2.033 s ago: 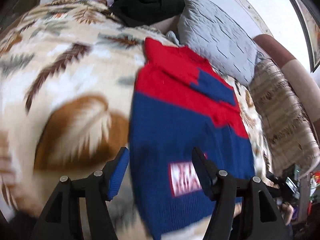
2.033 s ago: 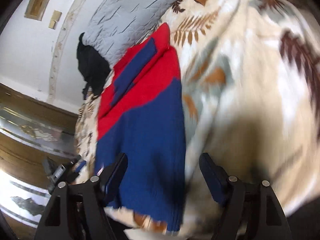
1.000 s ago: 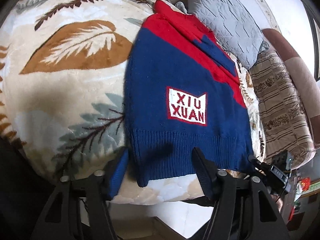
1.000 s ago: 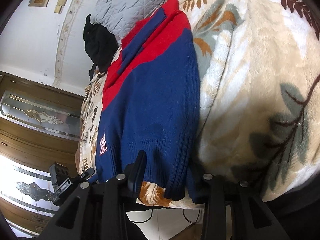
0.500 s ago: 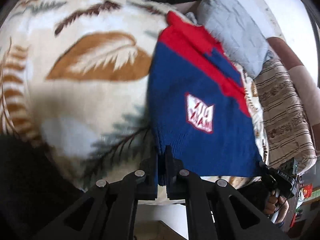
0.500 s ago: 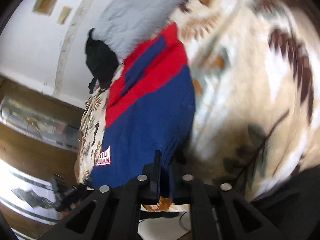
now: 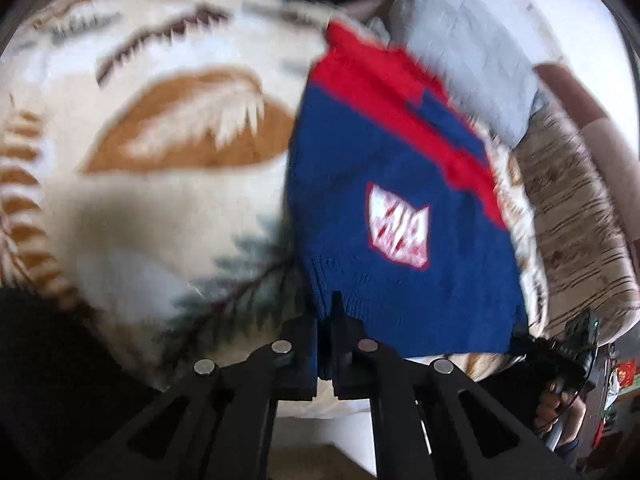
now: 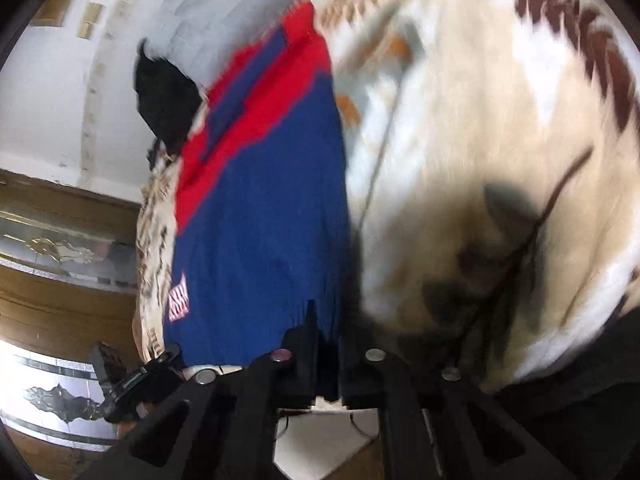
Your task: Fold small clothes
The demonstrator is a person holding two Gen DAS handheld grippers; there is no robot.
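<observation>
Both tongs, left (image 7: 325, 340) and right (image 8: 326, 354), clamped on the blue-and-red sweater's (image 7: 384, 200) ribbed hem, white patch blurred

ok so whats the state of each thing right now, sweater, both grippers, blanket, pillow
sweater: spread flat on the blanket, front up, hem pinched at two spots
left gripper: shut on the sweater hem
right gripper: shut on the sweater hem
blanket: spread under the sweater
pillow: lying beyond the sweater's red top
black clothes: bunched in a heap past the sweater
</observation>
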